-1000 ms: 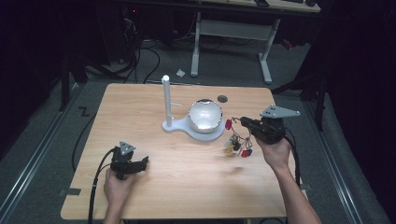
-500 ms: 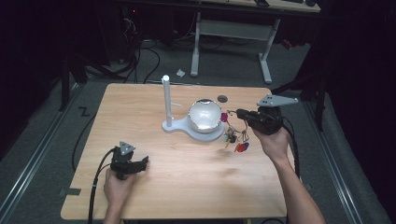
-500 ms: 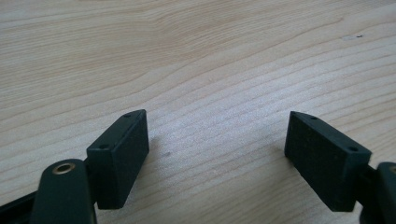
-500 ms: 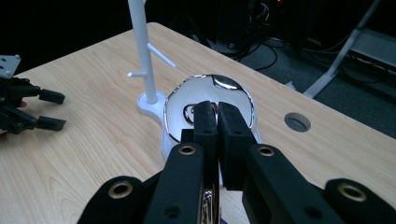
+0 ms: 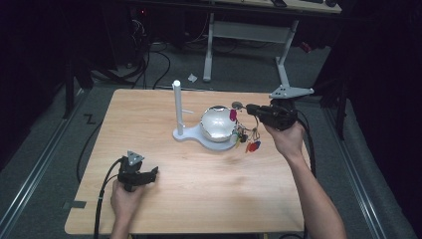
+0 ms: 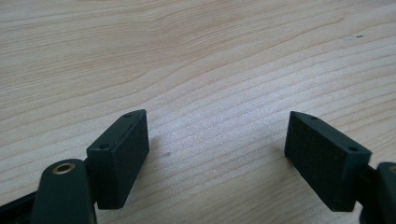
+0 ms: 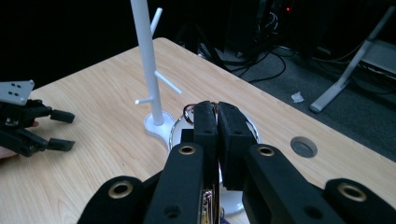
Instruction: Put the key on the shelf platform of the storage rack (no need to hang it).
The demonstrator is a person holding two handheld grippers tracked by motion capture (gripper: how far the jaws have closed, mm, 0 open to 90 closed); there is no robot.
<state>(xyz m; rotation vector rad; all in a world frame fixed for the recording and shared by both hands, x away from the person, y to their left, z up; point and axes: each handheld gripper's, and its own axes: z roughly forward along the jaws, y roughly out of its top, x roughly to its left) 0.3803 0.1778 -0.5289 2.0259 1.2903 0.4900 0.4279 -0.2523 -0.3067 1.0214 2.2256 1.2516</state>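
Observation:
My right gripper [image 5: 250, 108] is shut on the metal ring [image 7: 188, 110] of a key bunch [image 5: 247, 140] with red, yellow and pink tags. The bunch hangs in the air just right of a shiny bowl [image 5: 217, 124]. The bowl sits on the base of a white peg stand [image 5: 176, 107], whose pole [image 7: 145, 56] carries short side pegs. In the right gripper view the jaws of the right gripper [image 7: 217, 109] press together with the ring showing at their tips. My left gripper [image 5: 152, 173] rests open on the wood at the near left, nothing between its fingers [image 6: 123, 154].
The wooden table [image 5: 199, 199] has a round cable hole [image 5: 237, 105] behind the bowl. Dark floor, cables and a white desk frame [image 5: 249, 35] lie beyond the far edge. The left gripper [image 7: 63, 130] shows at the left of the right gripper view.
The right hand has lifted the key bunch off the table and carried it up and toward the bowl. The left hand has stayed put.

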